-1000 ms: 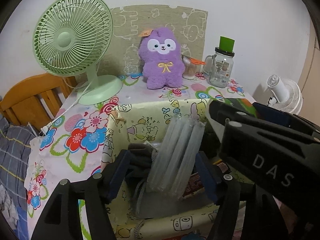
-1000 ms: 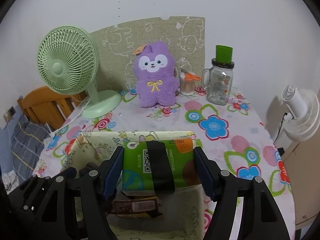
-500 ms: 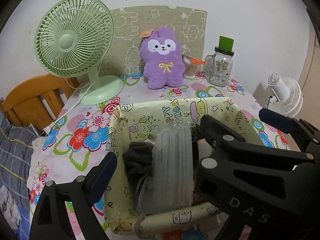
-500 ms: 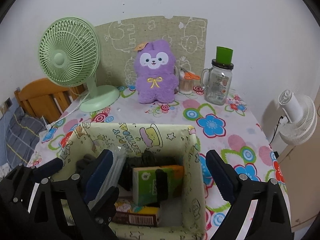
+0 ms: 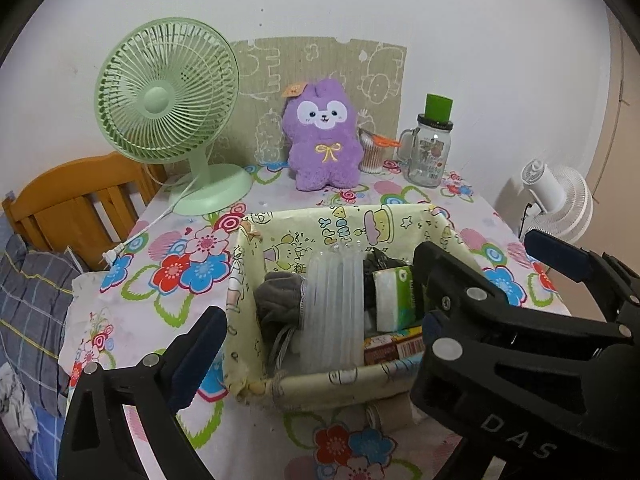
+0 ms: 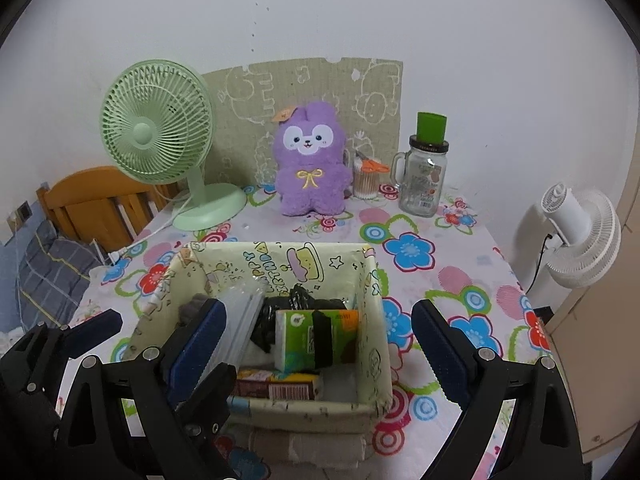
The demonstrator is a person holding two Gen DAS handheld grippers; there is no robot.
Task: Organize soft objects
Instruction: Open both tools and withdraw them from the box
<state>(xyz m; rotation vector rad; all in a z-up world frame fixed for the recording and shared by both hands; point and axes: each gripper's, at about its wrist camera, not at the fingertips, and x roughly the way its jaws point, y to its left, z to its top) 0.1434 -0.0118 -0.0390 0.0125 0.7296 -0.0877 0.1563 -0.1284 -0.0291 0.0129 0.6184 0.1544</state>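
Left gripper [image 5: 320,344]: jaws opening, spread wide, nothing between the pads; hovers at the near-left corner of the fabric storage basket [image 5: 304,380].
Right gripper [image 6: 316,344]: jaws spread wide, empty; straddles the basket's near-right part, above the green tissue pack [image 6: 316,340].
Basket: on the flowered surface [image 6: 420,248], directly ahead of and below both sets of jaws.
Basket contents, left to right: grey cloth [image 5: 280,296], ribbed translucent plastic bundle [image 5: 334,300] standing upright, black crumpled bag [image 6: 296,304], tissue pack, flat snack box [image 6: 280,386] along the near wall.
Remaining soft object: purple plush toy [image 6: 310,160], upright against the back wall, well apart from the basket, between green desk fan [image 6: 160,136] and glass mug jar [image 6: 426,176].
Key relation: plush straight ahead beyond the basket's far wall, long axis vertical; slightly left of centre for the right jaws, near centre for the left.
Nearer hand: cannot tell; both about equally distant.
Judgement: likely next a forward reach over the basket, jaws closing across the plush body's width.
Risk: cotton swab cup [image 6: 366,184] just beside the plush.
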